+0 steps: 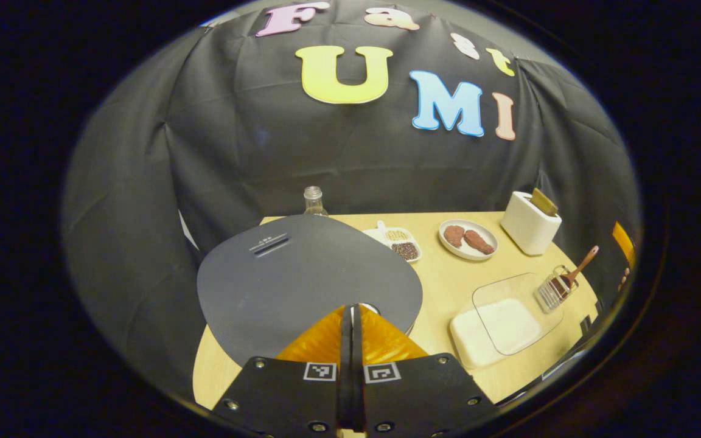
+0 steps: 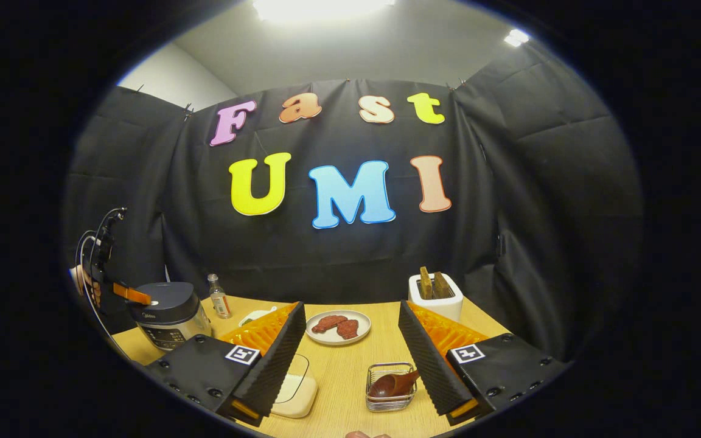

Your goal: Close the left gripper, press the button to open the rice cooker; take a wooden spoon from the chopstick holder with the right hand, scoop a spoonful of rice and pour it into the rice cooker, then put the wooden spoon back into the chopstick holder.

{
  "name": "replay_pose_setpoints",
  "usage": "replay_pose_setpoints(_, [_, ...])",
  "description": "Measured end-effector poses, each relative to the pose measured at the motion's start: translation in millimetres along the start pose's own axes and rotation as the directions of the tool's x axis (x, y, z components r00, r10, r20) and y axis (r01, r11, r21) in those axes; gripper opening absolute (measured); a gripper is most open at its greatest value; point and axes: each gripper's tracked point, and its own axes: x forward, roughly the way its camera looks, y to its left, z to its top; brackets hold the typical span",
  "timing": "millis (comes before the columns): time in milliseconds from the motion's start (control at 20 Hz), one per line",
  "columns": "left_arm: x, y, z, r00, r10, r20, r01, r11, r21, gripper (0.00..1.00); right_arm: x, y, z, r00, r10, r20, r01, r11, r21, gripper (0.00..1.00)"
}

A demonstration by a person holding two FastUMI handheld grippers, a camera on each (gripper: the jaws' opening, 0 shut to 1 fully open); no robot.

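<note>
my clenched left tool [image 1: 351,316] hovers just over the rice cooker [image 1: 302,277] lid, the right tool [image 2: 350,359] gapes with the wooden spoon [image 2: 392,384] between its fingers below, and an off-centre push could miss the button.

Square black-and-white coded markers [image 1: 320,371] sit in a pair on the body of the left gripper [image 1: 352,309], and another pair [image 2: 241,354] sits on the right gripper [image 2: 350,306], one marker behind each finger; they carry patterns, not words. A small pale marking [image 1: 268,243] stands by the slot on the dark lid of the rice cooker [image 1: 302,274], too small to read. The print on the cooker's front panel [image 2: 165,334] in the right gripper view is also too small to make out.
</note>
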Motion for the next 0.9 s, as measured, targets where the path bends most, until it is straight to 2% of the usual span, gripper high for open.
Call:
replay_pose_setpoints(250, [-4, 1, 4, 0.999, 0.007, 0.043, -0.006, 1.000, -0.025, 0.02, 4, -1, -11, 0.999, 0.001, -0.035, -0.002, 1.000, -0.020, 0.98])
replay_pose_setpoints(400, [-19, 3, 17, 0.986, 0.070, 0.153, -0.064, 0.997, -0.050, 0.02, 0, -6, -11, 0.999, -0.005, -0.041, 0.004, 0.999, -0.042, 0.98])
replay_pose_setpoints(450, [-23, 4, 25, 0.973, 0.093, 0.212, -0.085, 0.995, -0.042, 0.02, -1, -8, -11, 0.999, -0.011, -0.042, 0.009, 0.999, -0.042, 0.98])
replay_pose_setpoints(550, [-48, 12, 60, 0.928, 0.154, 0.340, -0.158, 0.987, -0.017, 0.02, -3, -7, -11, 0.999, -0.008, -0.045, 0.007, 0.999, -0.034, 0.98])
replay_pose_setpoints(650, [-80, 20, 99, 0.862, 0.207, 0.462, -0.220, 0.975, -0.027, 0.02, -7, -9, -10, 0.999, -0.009, -0.042, 0.008, 0.999, -0.036, 0.98])
replay_pose_setpoints(800, [-135, 17, 137, 0.786, 0.218, 0.579, -0.218, 0.973, -0.070, 0.01, -8, -15, -8, 0.999, -0.033, -0.033, 0.033, 0.999, -0.019, 0.98])
replay_pose_setpoints(900, [-157, 18, 144, 0.751, 0.223, 0.621, -0.216, 0.972, -0.088, 0.01, -9, -18, -11, 0.998, -0.042, -0.042, 0.042, 0.999, -0.003, 0.98])
